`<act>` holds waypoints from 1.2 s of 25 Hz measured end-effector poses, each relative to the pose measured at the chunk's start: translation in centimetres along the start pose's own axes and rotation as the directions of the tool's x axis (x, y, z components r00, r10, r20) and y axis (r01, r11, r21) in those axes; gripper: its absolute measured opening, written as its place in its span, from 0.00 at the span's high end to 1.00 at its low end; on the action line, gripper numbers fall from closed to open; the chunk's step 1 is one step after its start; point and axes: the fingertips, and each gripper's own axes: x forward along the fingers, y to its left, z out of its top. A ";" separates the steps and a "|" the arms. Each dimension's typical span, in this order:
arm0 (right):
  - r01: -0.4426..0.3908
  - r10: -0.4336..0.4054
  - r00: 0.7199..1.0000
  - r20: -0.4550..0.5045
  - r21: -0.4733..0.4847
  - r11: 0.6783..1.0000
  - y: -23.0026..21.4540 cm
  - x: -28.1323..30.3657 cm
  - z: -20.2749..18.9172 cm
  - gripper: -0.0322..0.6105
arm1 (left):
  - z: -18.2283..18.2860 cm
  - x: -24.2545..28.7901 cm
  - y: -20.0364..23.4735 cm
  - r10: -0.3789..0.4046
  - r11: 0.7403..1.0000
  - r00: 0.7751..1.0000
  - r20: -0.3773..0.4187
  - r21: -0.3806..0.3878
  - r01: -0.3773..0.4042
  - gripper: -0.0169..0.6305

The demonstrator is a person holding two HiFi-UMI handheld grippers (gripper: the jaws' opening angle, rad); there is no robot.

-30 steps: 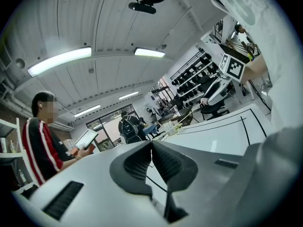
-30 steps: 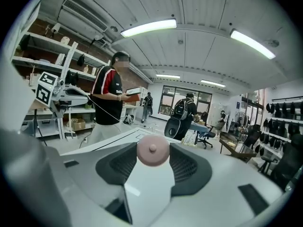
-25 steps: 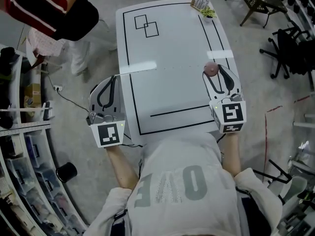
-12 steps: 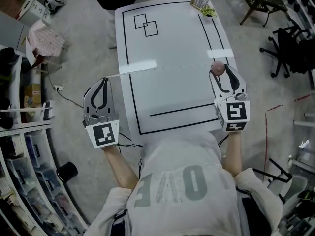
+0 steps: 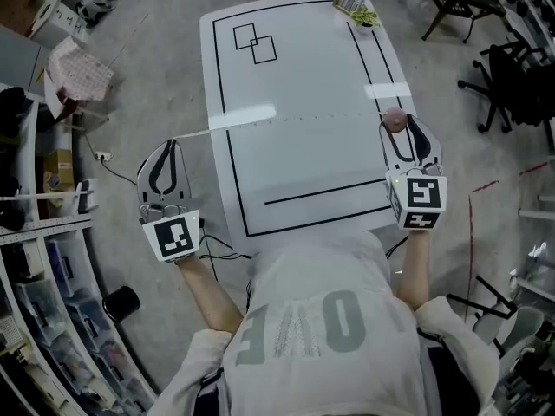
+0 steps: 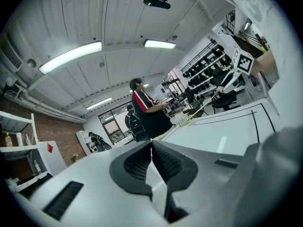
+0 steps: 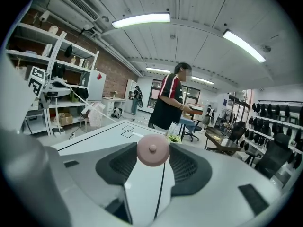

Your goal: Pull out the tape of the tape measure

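Since a second ago the two grippers have drawn farther apart, more tape now spans between them, and the bystander in the red-and-black top has left the head view. One white table (image 5: 295,85), marked with black lines and two overlapping squares (image 5: 256,43), fills the middle of that view; its near edge is hidden behind the wearer's shoulders. One bystander (image 7: 170,103) shows beyond its far end in both gripper views. The left gripper (image 5: 165,148) hangs off the table's left side over the floor, its jaws pressed together on the end of the tape (image 5: 329,116); the tip itself is too thin to make out between them. The right gripper (image 5: 397,128) sits at the table's right edge, its jaws held apart and clamped on the single round pink tape measure (image 5: 395,120), whose outlet is hidden. A small holder (image 5: 355,5) at the far corner is too small to read.
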 end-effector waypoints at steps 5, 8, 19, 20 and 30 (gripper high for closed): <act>-0.064 0.064 0.998 0.026 0.001 0.998 1.6 0.1 0.5 0.59 | 0.2 0.7 -1.8 -0.063 0.996 0.998 -0.013 0.058 0.063 0.93; -0.073 0.073 0.997 0.027 0.001 0.997 2.3 0.4 0.5 0.59 | 0.6 1.3 -2.9 -0.084 0.995 0.996 -0.007 0.062 0.084 0.93; -0.032 0.033 0.999 -0.026 0.036 0.999 0.5 0.4 -1.4 0.59 | -0.3 2.4 -5.1 -0.142 0.990 0.990 -0.013 0.011 0.142 0.93; -0.032 0.033 0.999 -0.035 0.040 0.999 0.5 0.5 -1.8 0.59 | -0.6 2.5 -5.4 -0.149 0.989 0.989 -0.020 0.000 0.149 0.93; -0.049 0.065 0.981 -0.183 0.086 0.995 0.9 2.2 -9.0 0.59 | -7.4 3.2 -10.8 -0.258 0.957 0.952 -0.163 -0.181 0.228 0.93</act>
